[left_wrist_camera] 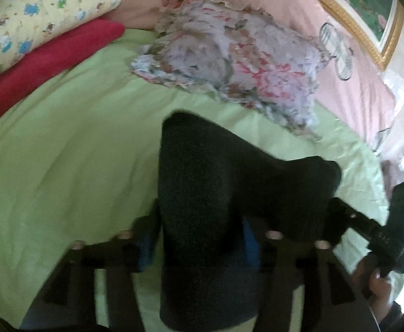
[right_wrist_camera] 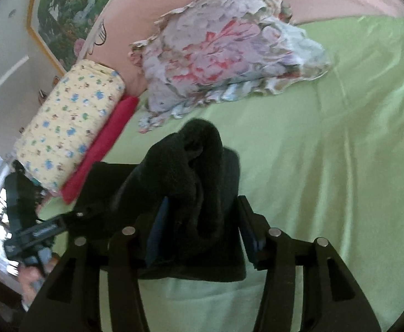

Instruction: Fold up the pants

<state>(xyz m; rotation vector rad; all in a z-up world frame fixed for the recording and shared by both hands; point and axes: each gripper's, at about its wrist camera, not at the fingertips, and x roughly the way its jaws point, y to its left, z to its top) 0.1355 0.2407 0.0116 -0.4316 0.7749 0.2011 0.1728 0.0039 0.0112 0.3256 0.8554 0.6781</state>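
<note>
Claws both clamped on dark pants (right_wrist_camera: 202, 182) (bunched), left claw (left_wrist_camera: 199, 246), right claw (right_wrist_camera: 202, 235)

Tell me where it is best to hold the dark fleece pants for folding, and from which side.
Hold the dark fleece pants at their two outer edges, one tool per side, from the near edge of the green bedsheet: both already clamp bunched fabric there, spread between them.

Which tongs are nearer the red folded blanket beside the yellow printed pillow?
Left. The left tongs grip the dark pants on the side toward the red folded blanket; the right tongs grip them farther away.
</note>
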